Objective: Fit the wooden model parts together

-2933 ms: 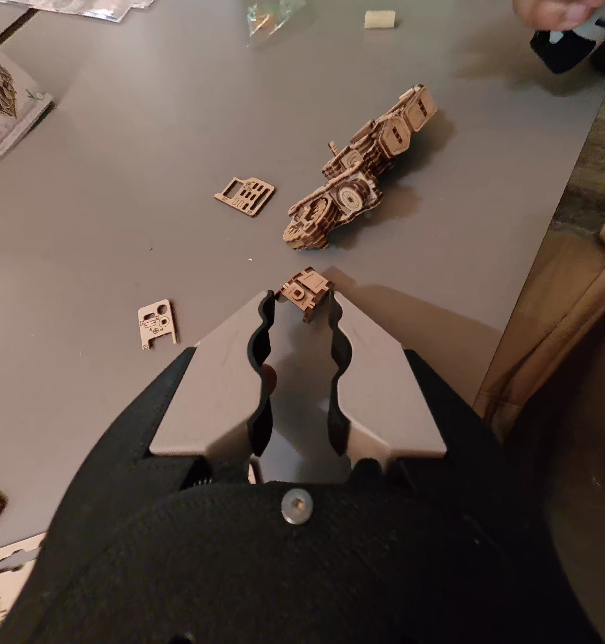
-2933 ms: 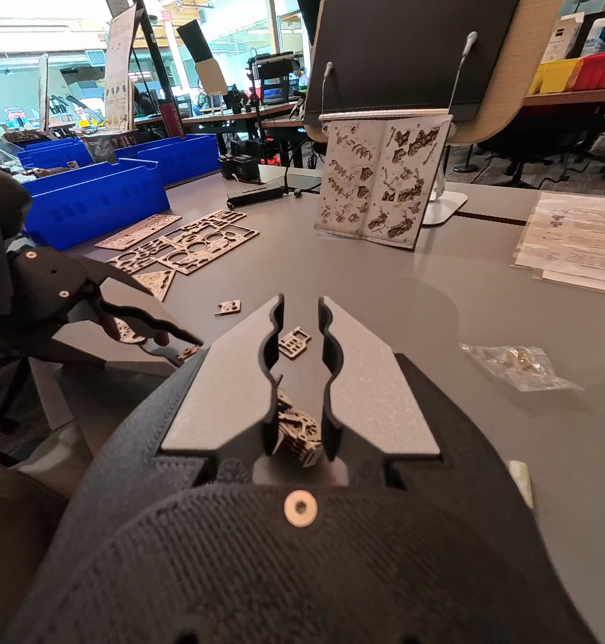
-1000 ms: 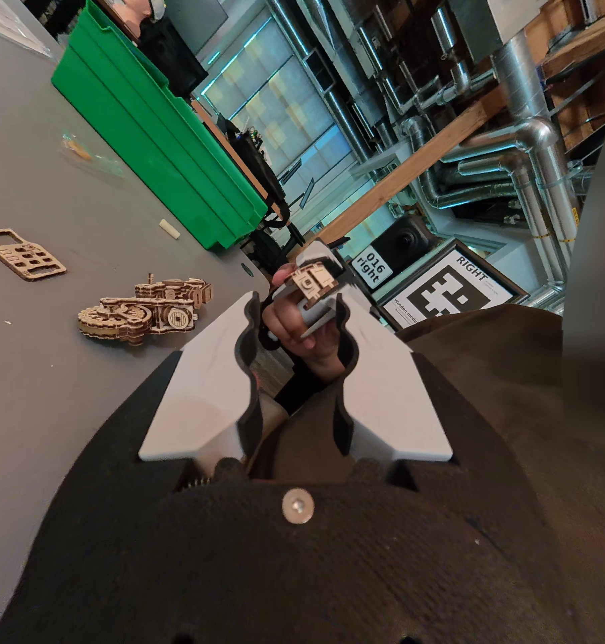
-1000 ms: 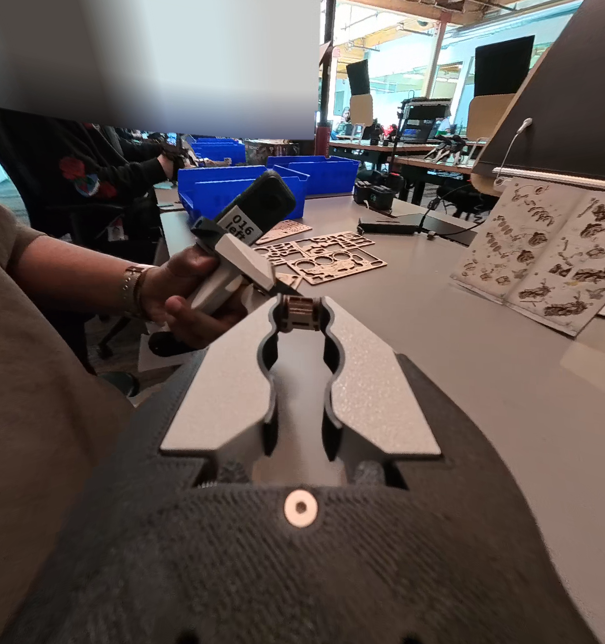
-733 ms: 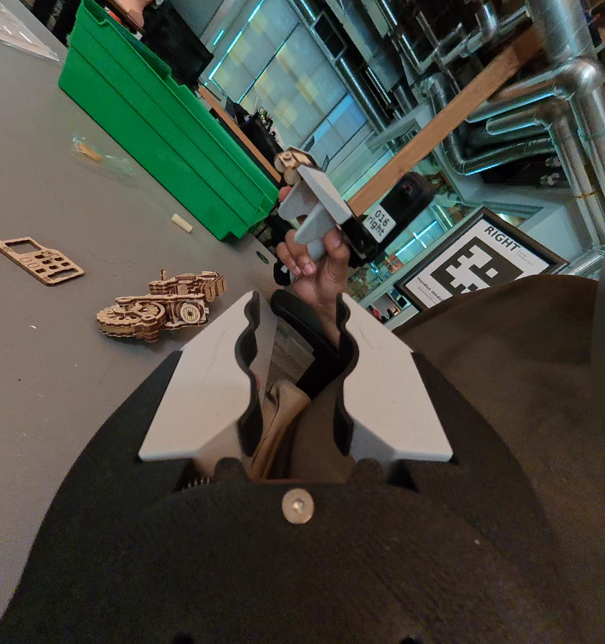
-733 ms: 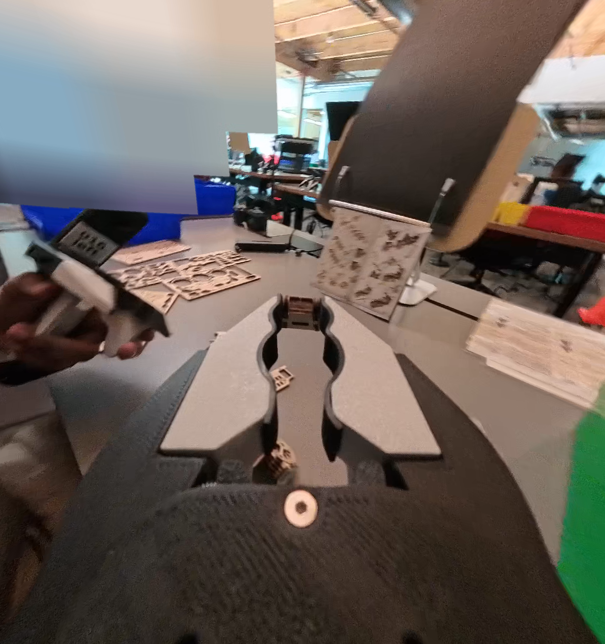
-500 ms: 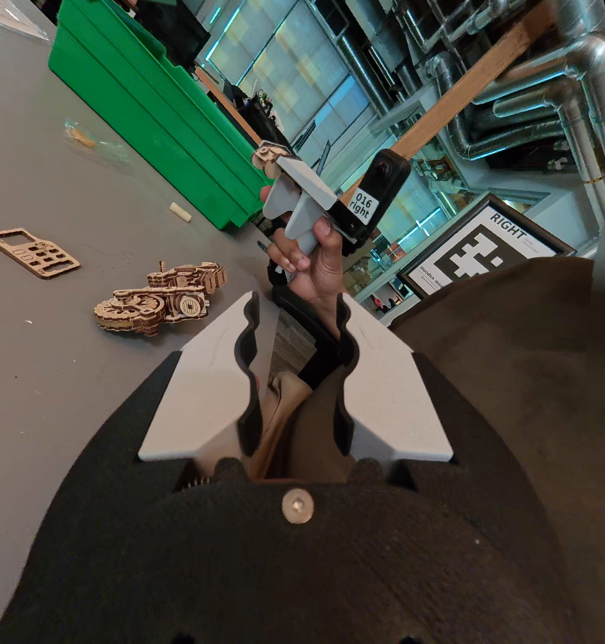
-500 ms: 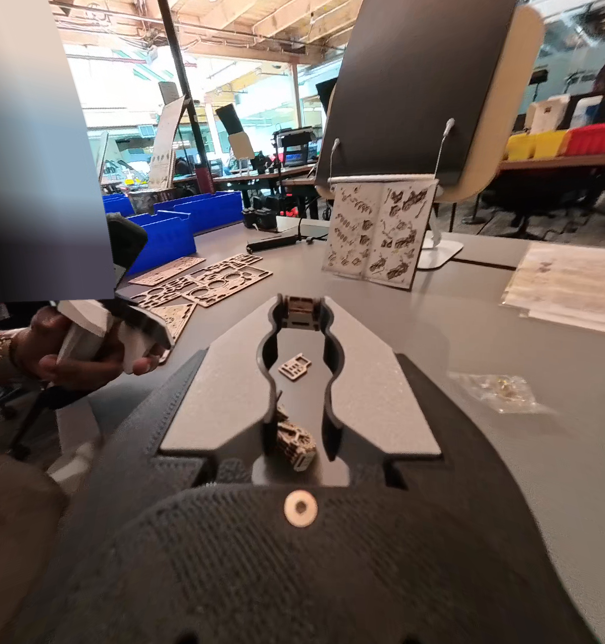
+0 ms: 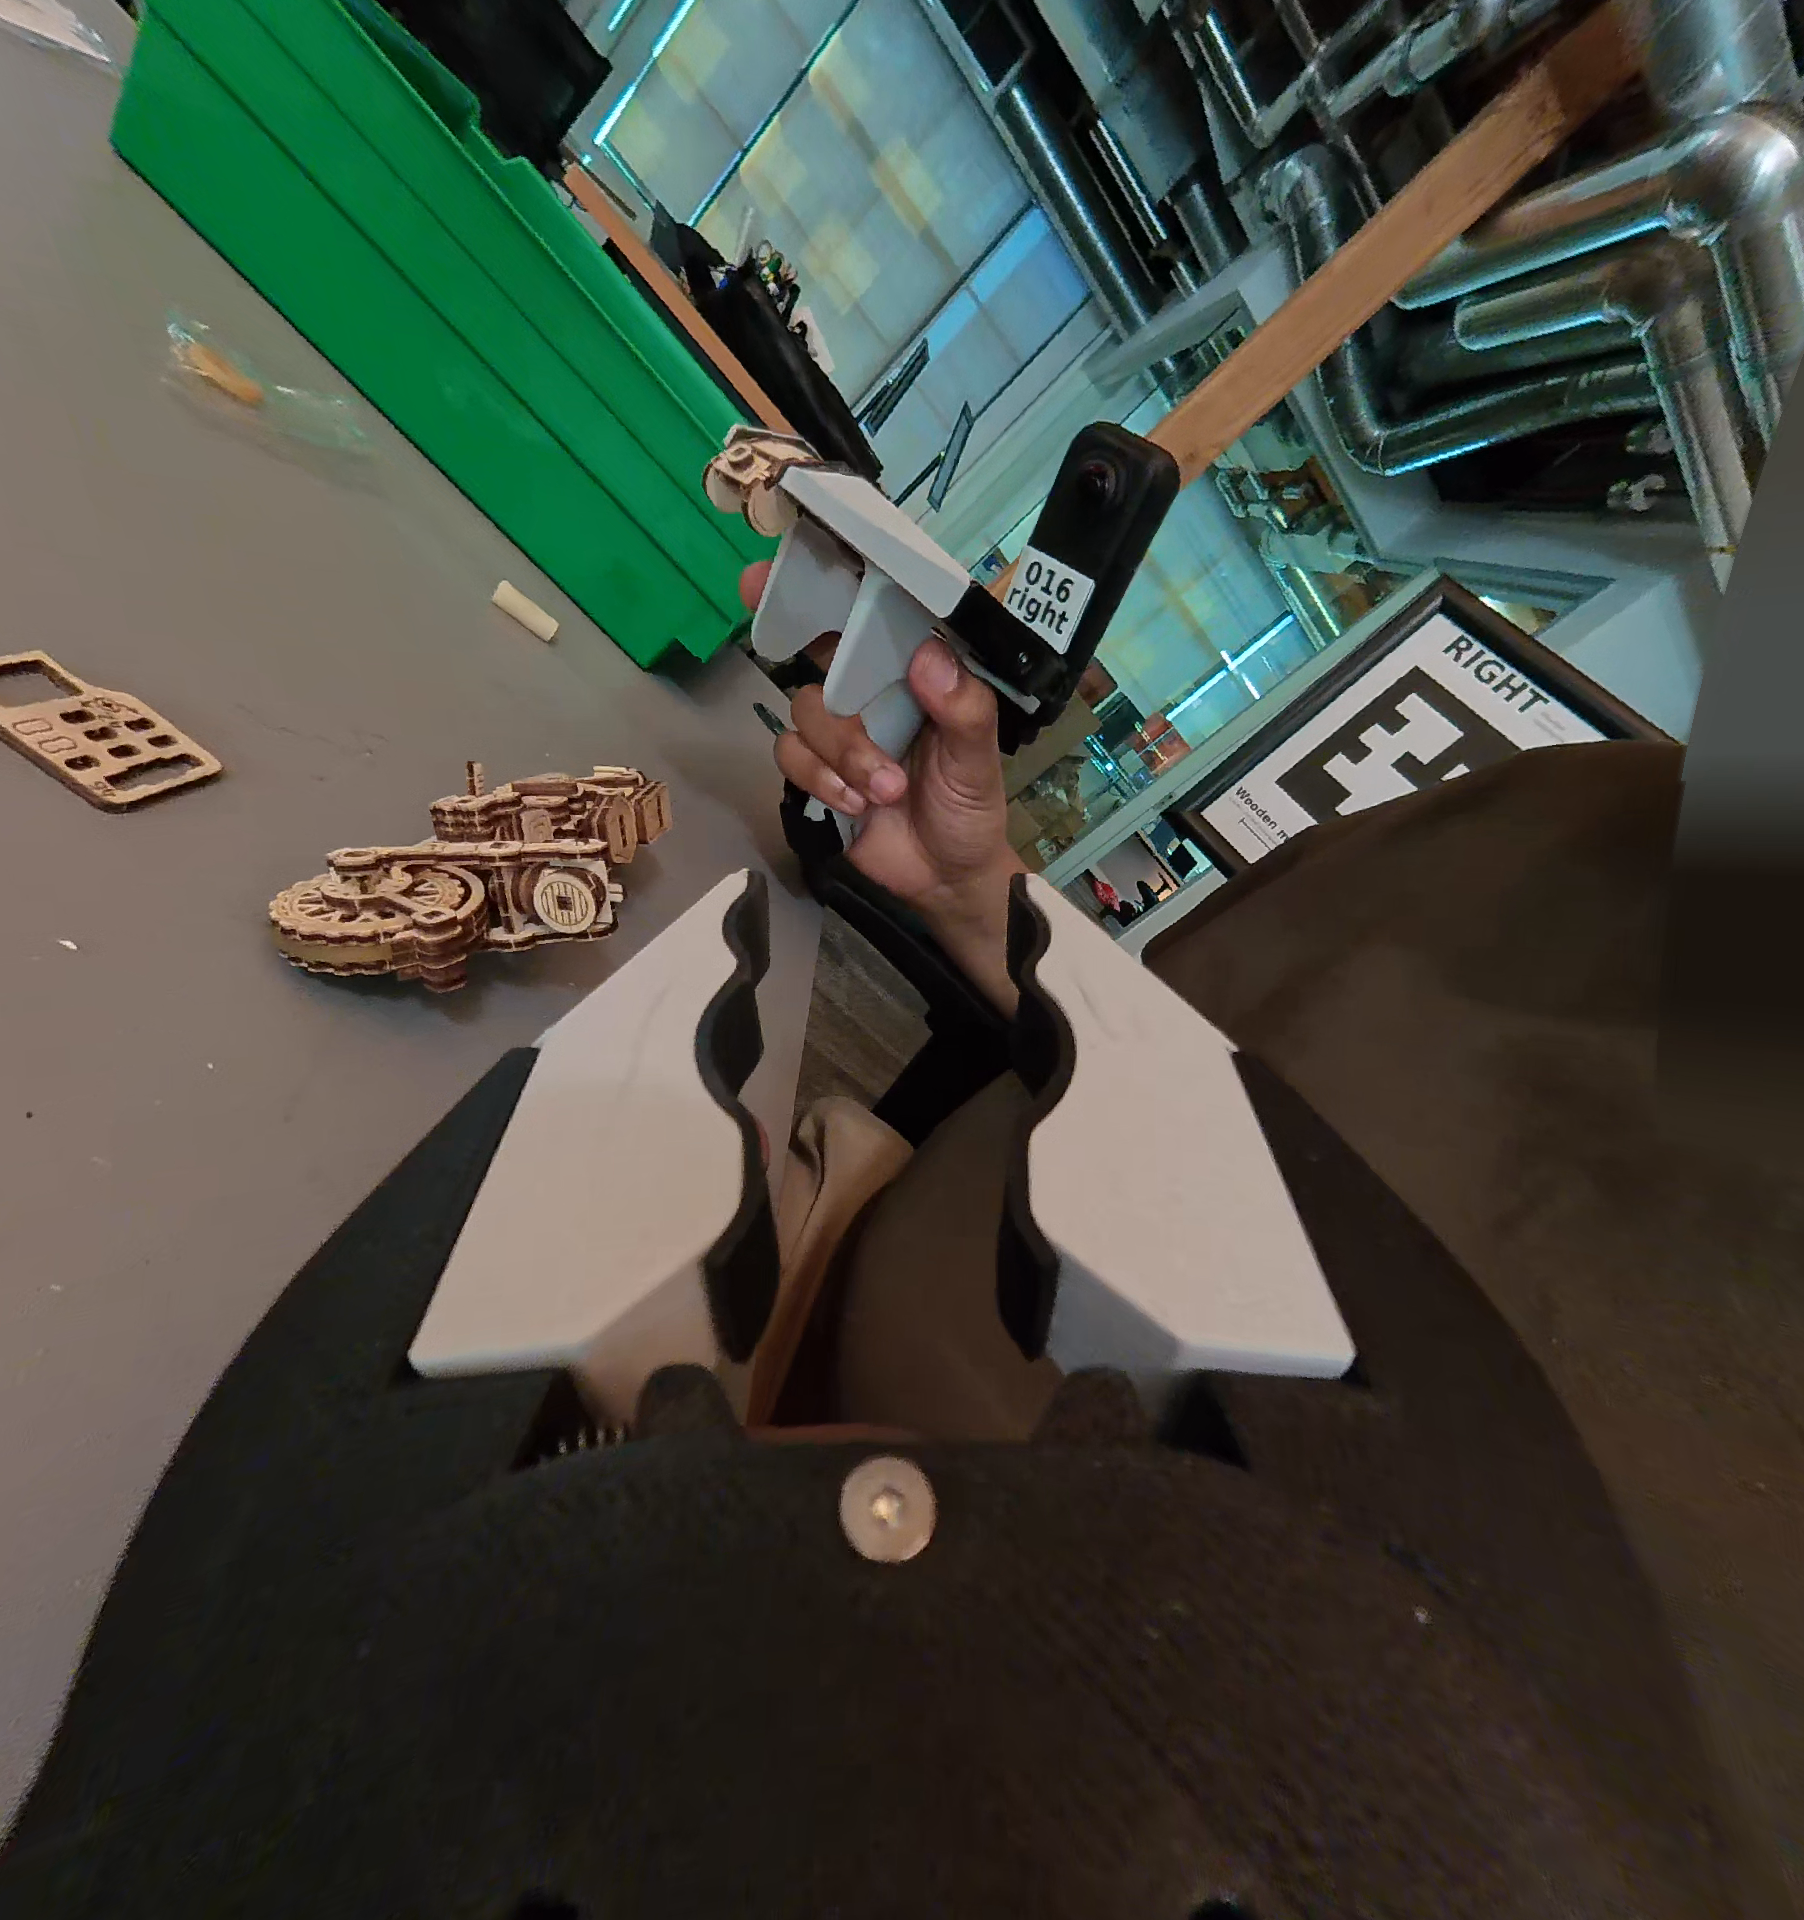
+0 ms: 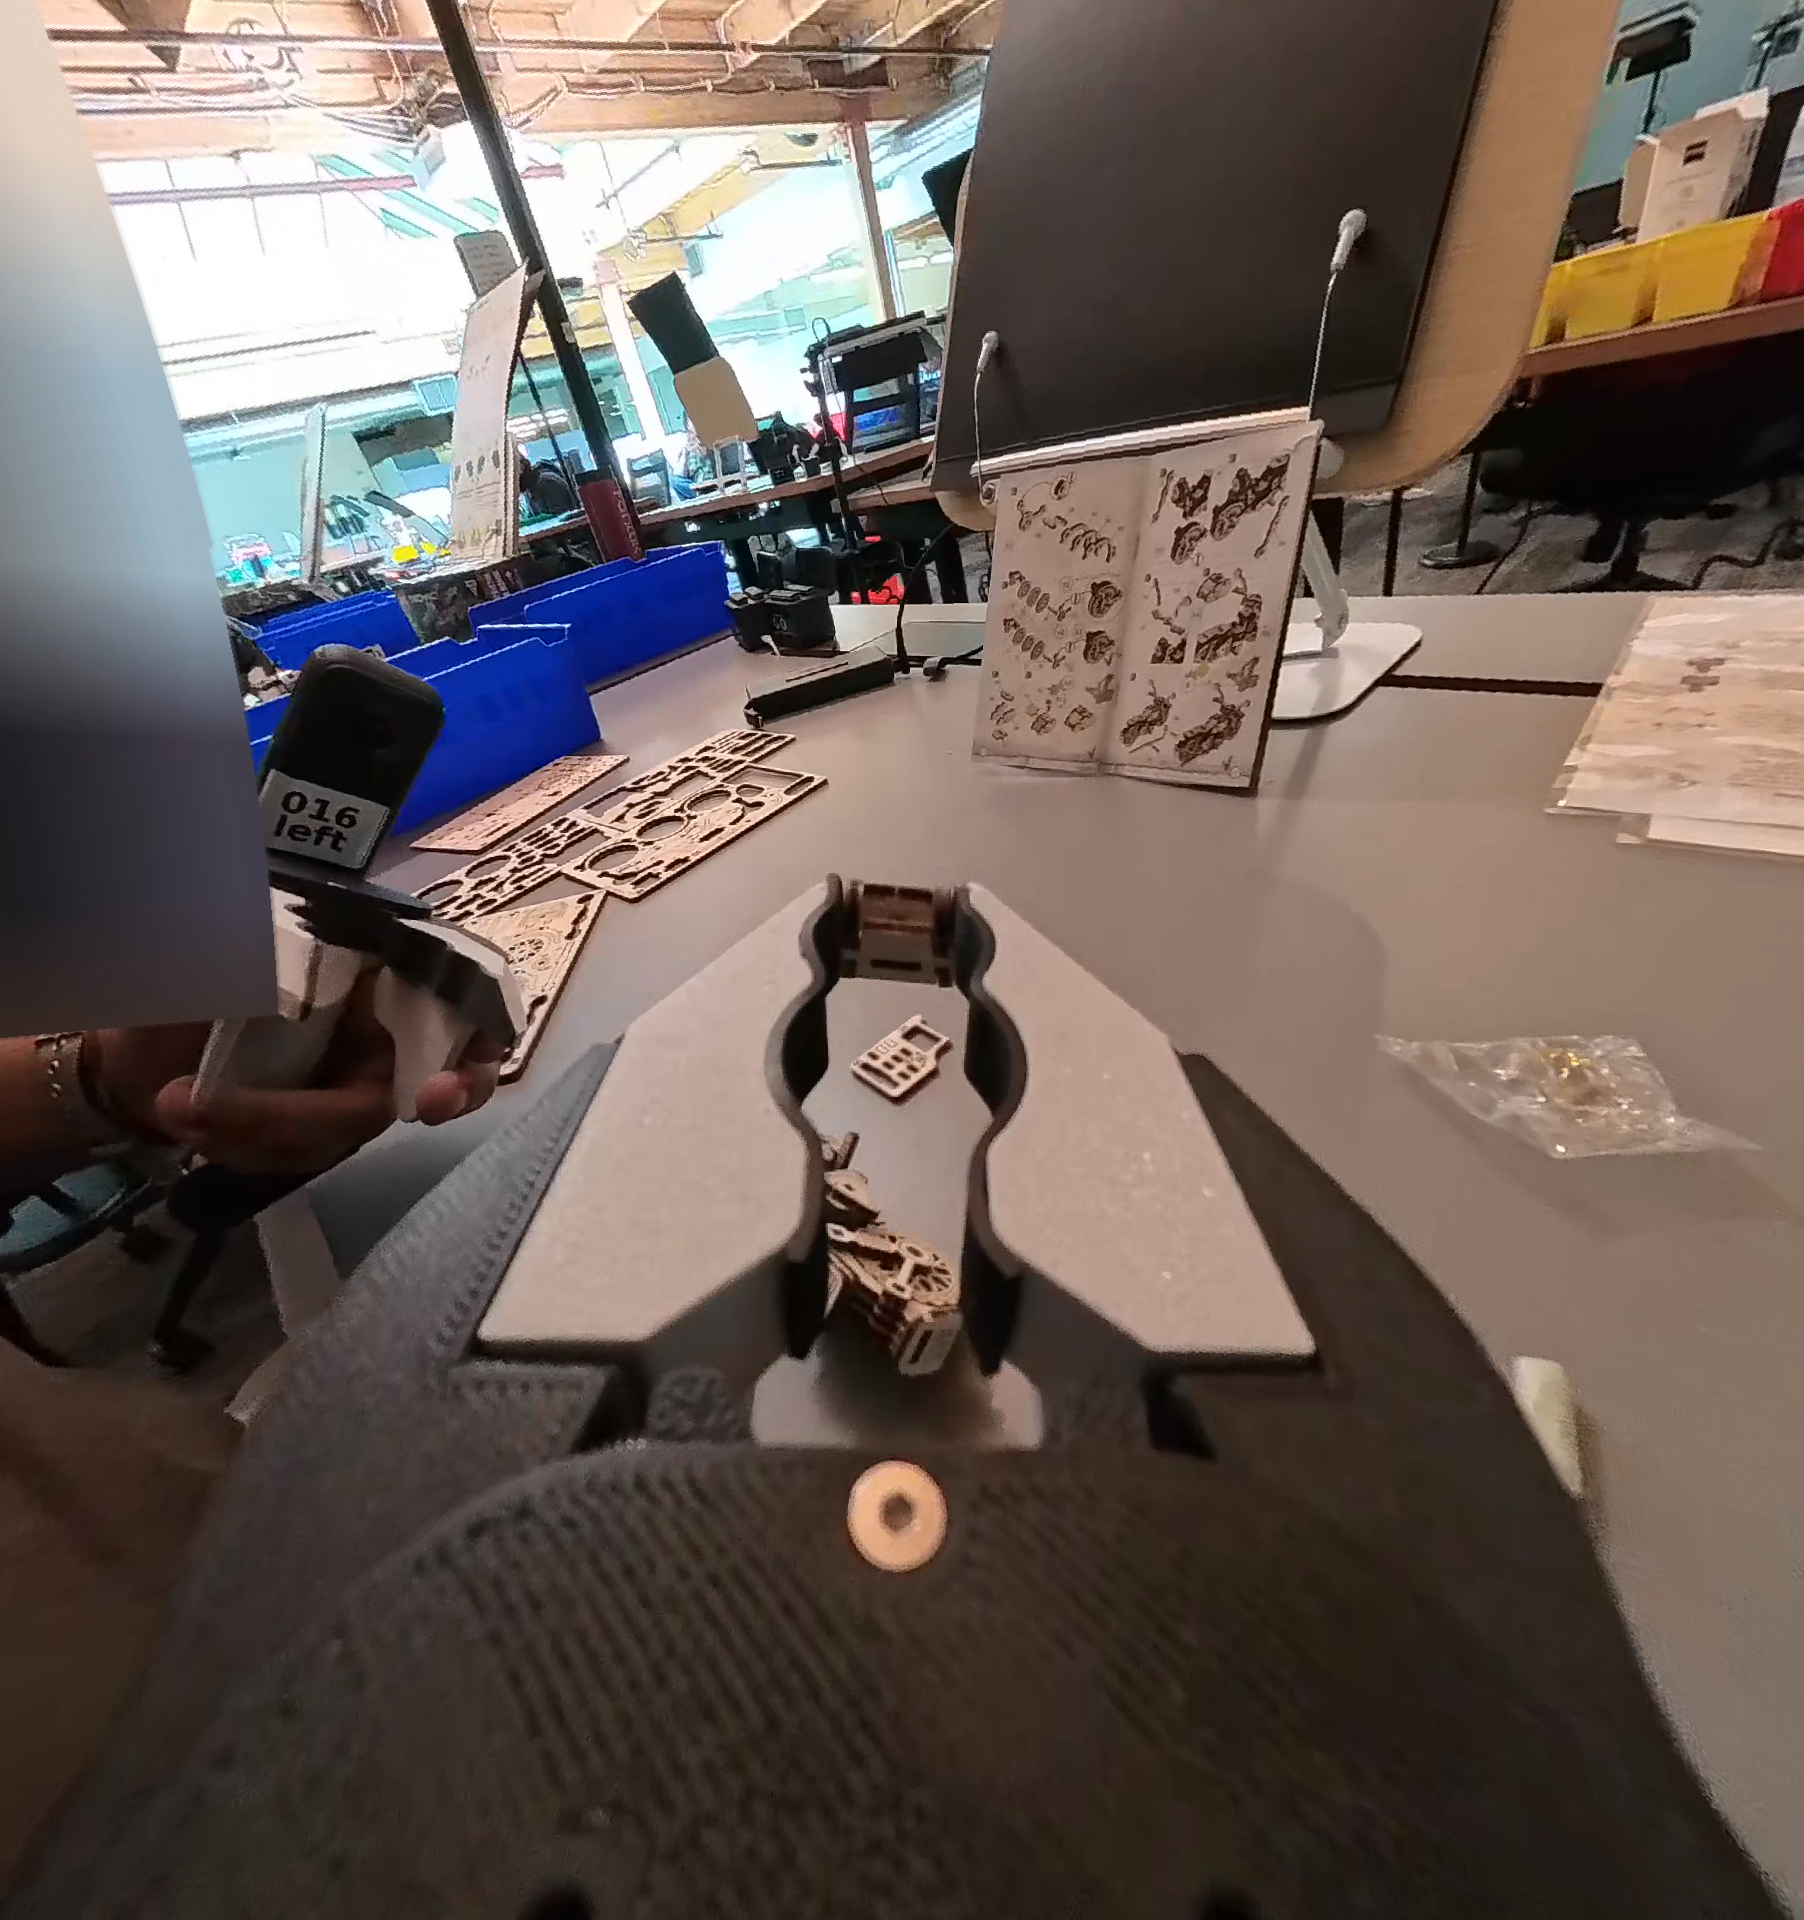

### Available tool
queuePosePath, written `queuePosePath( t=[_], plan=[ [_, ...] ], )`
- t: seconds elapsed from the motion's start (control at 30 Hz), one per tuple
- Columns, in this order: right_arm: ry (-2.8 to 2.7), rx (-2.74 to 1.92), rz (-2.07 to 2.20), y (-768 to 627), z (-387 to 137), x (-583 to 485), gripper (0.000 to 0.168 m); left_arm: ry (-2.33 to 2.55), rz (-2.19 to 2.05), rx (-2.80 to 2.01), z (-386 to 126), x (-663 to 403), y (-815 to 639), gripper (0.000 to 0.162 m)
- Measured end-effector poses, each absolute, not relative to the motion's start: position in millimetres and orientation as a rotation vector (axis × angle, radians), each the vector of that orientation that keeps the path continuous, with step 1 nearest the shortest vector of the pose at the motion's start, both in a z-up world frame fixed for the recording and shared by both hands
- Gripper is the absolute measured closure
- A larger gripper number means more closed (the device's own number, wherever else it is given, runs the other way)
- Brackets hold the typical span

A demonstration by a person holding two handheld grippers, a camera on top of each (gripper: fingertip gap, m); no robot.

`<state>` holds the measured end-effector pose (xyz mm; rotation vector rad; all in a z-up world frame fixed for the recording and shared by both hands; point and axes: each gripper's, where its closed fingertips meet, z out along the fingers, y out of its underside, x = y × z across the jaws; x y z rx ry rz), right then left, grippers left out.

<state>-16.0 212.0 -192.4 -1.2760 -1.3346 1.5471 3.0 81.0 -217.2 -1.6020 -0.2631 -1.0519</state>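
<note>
My right gripper (image 10: 898, 920) is shut on a small wooden box-shaped part (image 10: 896, 925) at its fingertips, held up above the grey table (image 10: 1345, 935). The same gripper (image 9: 763, 488) and part (image 9: 752, 483) show in the left wrist view, raised in a hand. My left gripper (image 9: 882, 914) is open and empty, off the table's near edge over a lap. The partly built wooden motorcycle model (image 9: 462, 883) lies on its side on the table; it also shows below the right jaws (image 10: 887, 1278). A flat slotted wooden piece (image 9: 77, 727) lies beyond it, also seen in the right wrist view (image 10: 903, 1055).
Green bins (image 9: 410, 301) stand along the far table edge. Punched wooden sheets (image 10: 617, 831), blue bins (image 10: 524, 665), an open instruction booklet (image 10: 1137, 623) on a stand, papers (image 10: 1729, 717) and a clear plastic bag (image 10: 1542, 1091) sit on the table. A small white block (image 9: 524, 610) lies near the green bins. About 15 cm separates my left fingertips from my right. The flat slotted wooden piece (image 9: 77, 727) is about equally far from each gripper, around 15 cm. Look for it in the right wrist view (image 10: 897, 1058) too.
The small wooden part went from my left gripper to my right one. The left gripper opened and drew back off the table edge; the right gripper rose and swung out over the table.
</note>
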Motion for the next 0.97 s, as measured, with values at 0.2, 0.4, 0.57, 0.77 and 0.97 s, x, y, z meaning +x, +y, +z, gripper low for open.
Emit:
queuePosePath(
  t=[0.2, 0.4, 0.57, 0.77, 0.97],
  plan=[
    [-1.352, -1.284, 1.557, 208, -195, -17, 0.150, -0.275, -1.070, -1.592, -217, 2, 81, 0.116],
    [-1.379, -1.279, 1.561, 203, -198, -18, 0.150, -0.286, -1.085, -1.581, -216, 1, 81, 0.116],
    [-1.399, -1.280, 1.576, 198, -200, -18, 0.150, -0.290, -1.094, -1.576, -216, 0, 81, 0.116],
    [-1.428, -1.250, 1.597, 189, -199, -17, 0.150, -0.290, -1.096, -1.578, -216, 1, 81, 0.116],
    [-1.455, -1.197, 1.628, 179, -195, -15, 0.150, -0.286, -1.098, -1.580, -216, 2, 81, 0.116]
  ],
)
